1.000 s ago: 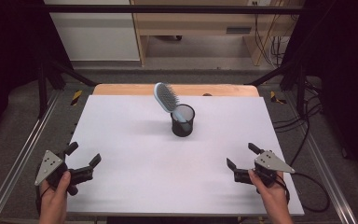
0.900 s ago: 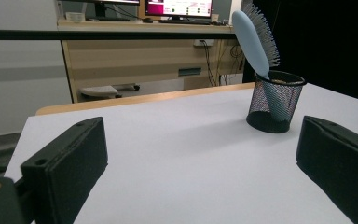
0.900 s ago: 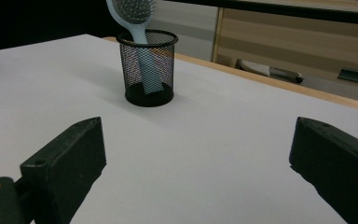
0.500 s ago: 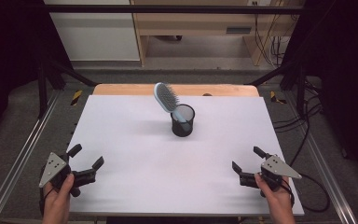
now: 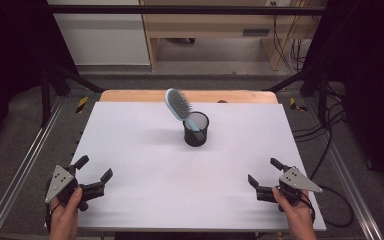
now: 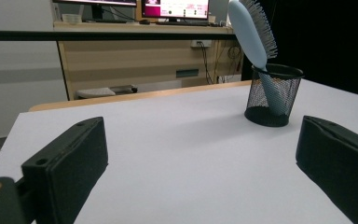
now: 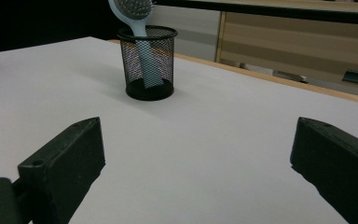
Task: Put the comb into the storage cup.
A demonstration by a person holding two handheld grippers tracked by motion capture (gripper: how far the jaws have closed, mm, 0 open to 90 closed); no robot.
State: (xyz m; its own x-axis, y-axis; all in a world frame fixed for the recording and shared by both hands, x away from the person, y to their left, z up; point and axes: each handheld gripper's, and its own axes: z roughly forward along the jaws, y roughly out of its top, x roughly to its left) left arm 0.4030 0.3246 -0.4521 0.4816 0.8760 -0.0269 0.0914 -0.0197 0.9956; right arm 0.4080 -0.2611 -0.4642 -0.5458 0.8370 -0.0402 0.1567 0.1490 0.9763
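Left black two-jaw hand-held gripper (image 5: 93, 175), blocky matte jaws, small screw hole near each base, grey three-cornered plate behind jaws, right black two-jaw hand-held gripper (image 5: 263, 173) alike, black cable trailing.

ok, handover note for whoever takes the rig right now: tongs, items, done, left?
Left tongs: open, holding nothing, low over the near left corner of the white table.
Right tongs: open, holding nothing, near right corner.
Items: the black wire-mesh cup stands upright mid-table toward the far edge. The light blue hairbrush sits handle-down in it, head leaning out to the left in the high view.
Done: brush looks stowed in the cup.
Left: probably nothing if stowing was the job; otherwise neither tongs is near the cup.
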